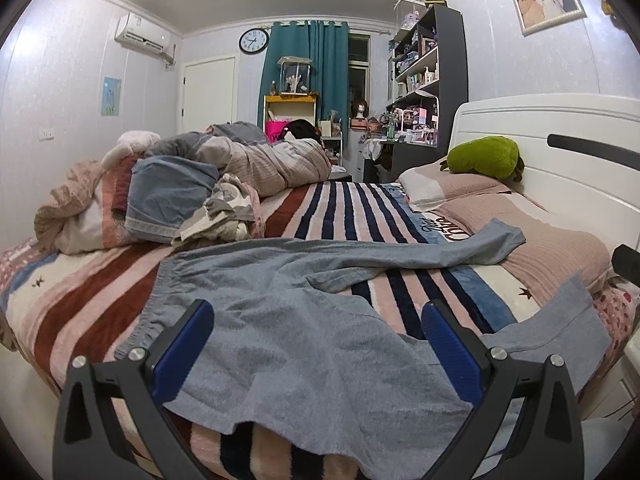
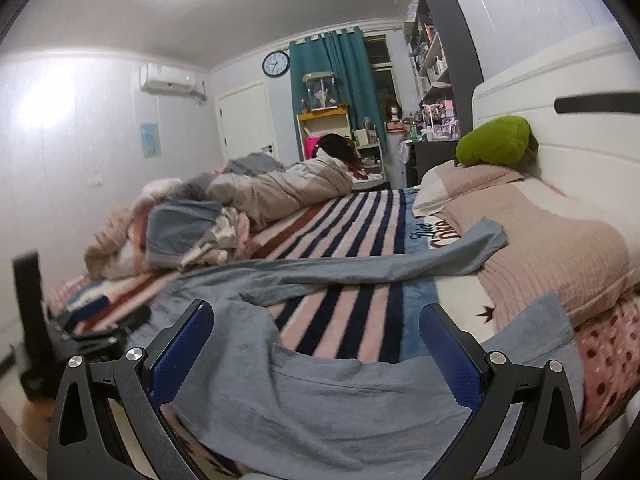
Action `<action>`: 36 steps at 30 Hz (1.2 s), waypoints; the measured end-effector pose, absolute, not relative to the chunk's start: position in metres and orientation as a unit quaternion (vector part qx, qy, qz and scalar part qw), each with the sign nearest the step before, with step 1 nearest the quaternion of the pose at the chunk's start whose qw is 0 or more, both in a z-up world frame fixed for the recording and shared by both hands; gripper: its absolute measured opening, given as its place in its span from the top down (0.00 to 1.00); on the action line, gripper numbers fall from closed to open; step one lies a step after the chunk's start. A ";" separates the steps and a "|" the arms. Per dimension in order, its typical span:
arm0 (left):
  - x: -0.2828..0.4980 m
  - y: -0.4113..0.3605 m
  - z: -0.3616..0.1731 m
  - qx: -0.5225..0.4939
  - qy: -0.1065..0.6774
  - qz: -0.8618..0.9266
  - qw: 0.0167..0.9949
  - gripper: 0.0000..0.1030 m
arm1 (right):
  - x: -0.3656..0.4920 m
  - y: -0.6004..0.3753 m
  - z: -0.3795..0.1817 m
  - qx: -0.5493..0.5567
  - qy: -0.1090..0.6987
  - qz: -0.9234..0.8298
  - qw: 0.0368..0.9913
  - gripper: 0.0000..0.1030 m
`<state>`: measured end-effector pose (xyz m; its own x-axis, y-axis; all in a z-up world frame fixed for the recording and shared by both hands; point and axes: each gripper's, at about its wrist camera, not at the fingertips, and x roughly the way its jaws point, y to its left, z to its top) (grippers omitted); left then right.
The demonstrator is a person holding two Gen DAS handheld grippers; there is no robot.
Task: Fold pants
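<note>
Grey-blue pants (image 1: 304, 344) lie spread on the striped bed cover (image 1: 360, 208), waistband at the left, one leg stretched far right onto the pink pillow, the other running along the near edge. My left gripper (image 1: 318, 314) is open above the seat of the pants, nothing between its blue pads (image 1: 182, 354). In the right wrist view the same pants (image 2: 320, 392) lie under my right gripper (image 2: 316, 316), which is open too and holds nothing. The left gripper (image 2: 92, 320) shows blurred at that view's left edge.
A heap of bedding and clothes (image 1: 192, 188) fills the bed's far left. A green plush toy (image 1: 484, 158) sits on pillows by the white headboard (image 1: 568, 120). Shelves (image 1: 424, 76), a desk and a teal curtain (image 1: 316, 68) stand beyond the bed.
</note>
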<state>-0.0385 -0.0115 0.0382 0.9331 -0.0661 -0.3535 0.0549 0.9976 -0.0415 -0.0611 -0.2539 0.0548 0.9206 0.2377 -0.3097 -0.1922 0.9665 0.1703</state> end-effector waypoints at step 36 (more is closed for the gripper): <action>0.048 0.093 -0.078 -0.182 0.356 0.006 0.916 0.37 | -0.007 -0.377 -0.074 0.110 0.308 -0.005 0.945 0.51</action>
<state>0.0482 0.0929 -0.0785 0.7460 -0.1186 -0.6553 -0.1410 0.9336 -0.3295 -0.0068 -0.3769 -0.0740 0.8098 0.0576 -0.5838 0.0783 0.9757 0.2049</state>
